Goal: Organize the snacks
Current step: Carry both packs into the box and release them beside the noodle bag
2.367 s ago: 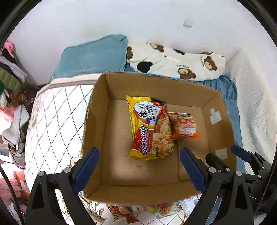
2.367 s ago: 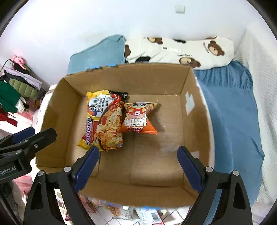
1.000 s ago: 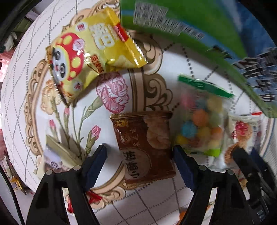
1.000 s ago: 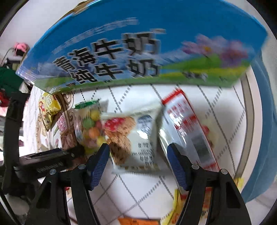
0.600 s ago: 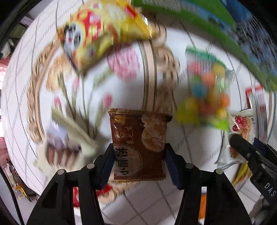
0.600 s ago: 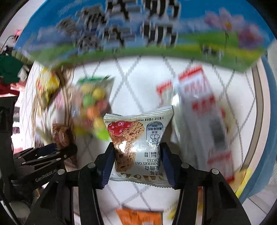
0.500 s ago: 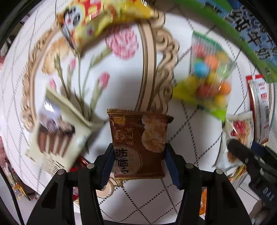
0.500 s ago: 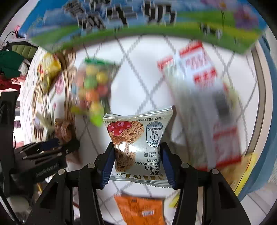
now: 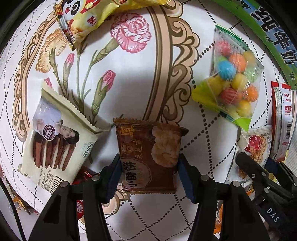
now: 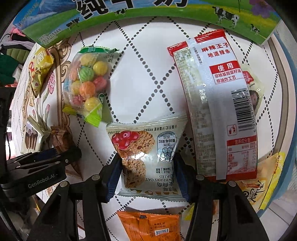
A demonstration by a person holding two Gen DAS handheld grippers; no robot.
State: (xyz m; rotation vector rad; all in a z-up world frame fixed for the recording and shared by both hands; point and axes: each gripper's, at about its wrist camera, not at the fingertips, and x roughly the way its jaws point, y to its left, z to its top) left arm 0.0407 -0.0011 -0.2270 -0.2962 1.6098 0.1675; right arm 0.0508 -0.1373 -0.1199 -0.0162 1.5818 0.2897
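My left gripper [image 9: 148, 176] is shut on a brown cracker packet [image 9: 148, 148] and holds it above the flowered quilt [image 9: 130, 61]. My right gripper [image 10: 146, 178] is shut on a white cranberry oat cookie packet [image 10: 144, 148], which also shows at the right of the left wrist view [image 9: 256, 146]. The left gripper with the brown packet [image 10: 61, 140] shows at the left of the right wrist view. The printed cardboard box wall [image 10: 148, 16] runs along the top.
Loose snacks lie on the quilt: a bag of coloured candy balls [image 9: 232, 77], a yellow panda bag [image 9: 87, 16], a cream chocolate cookie pack [image 9: 53, 142], a long red-and-white spicy strip pack [image 10: 217, 103], an orange packet [image 10: 150, 226], a yellow packet [image 10: 259, 183].
Both grippers came down from over the box to the snacks and shut, the left on the brown packet and the right on the cookie packet. Both packets have since lifted off the quilt.
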